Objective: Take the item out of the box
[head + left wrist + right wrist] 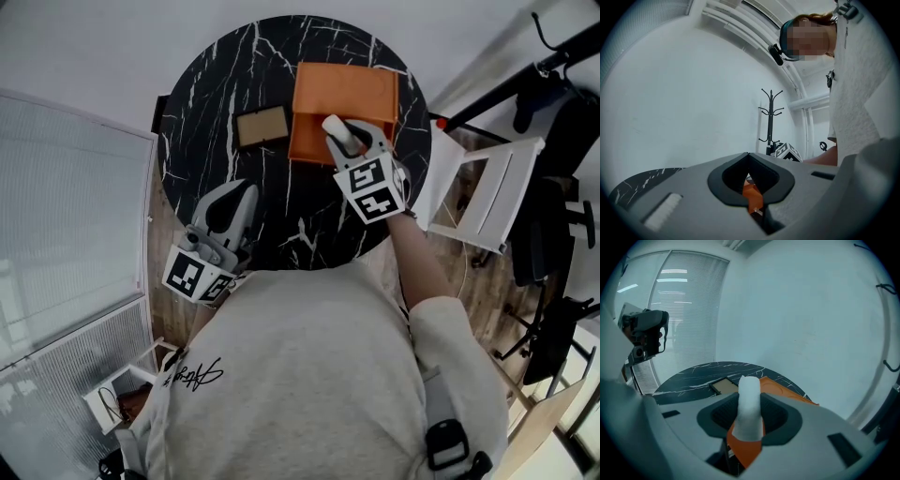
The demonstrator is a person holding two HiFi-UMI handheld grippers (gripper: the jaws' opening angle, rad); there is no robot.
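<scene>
An orange box (345, 94) lies open at the far side of the round black marble table (202, 103). My right gripper (342, 141) hovers over the box's near edge, shut on a white soft item (337, 131). In the right gripper view the white item (750, 401) stands up between the jaws, with the orange box (790, 392) behind and below it. My left gripper (246, 195) rests over the table's near left edge, away from the box. Its jaws meet with nothing between them in the left gripper view (749, 177).
A flat tan rectangular piece (262, 126) lies on the table left of the box, and also appears as a tan piece (724, 386) in the right gripper view. A white chair (487, 187) stands right of the table. A window with blinds (66, 234) is at the left.
</scene>
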